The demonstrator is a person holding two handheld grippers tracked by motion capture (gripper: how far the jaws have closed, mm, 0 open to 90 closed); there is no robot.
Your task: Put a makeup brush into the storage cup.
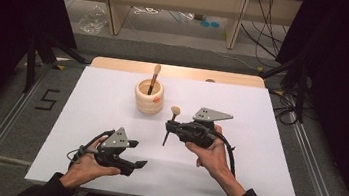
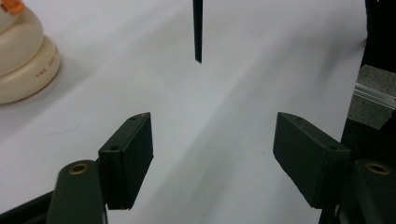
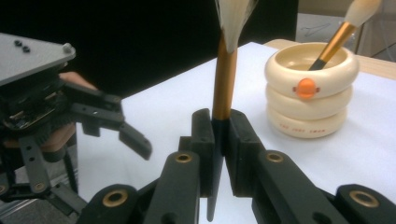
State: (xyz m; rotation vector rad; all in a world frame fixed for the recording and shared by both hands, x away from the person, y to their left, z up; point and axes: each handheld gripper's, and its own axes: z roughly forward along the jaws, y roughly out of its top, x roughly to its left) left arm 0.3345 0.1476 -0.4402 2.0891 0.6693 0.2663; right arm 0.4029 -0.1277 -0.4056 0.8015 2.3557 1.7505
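Right gripper clamped on a makeup brush, held upright near the middle of the white table, bristles up and the dark pointed handle end hanging just above the surface. In the right gripper view, pads pressing on the brush where the golden ferrule meets the black handle. Left gripper resting near the front edge of the table, jaws wide with nothing between them. Likely next: carry over to the cream ringed holder toward the far edge and lower in, handle first. Best to keep the brush vertical, lift above the rim before moving across, and loosen the grip only once the handle is inside. Already standing in the holder, a second brush leaning against the rim; better to aim for the free side, not to knock it. Left gripper well apart, no obstacle.
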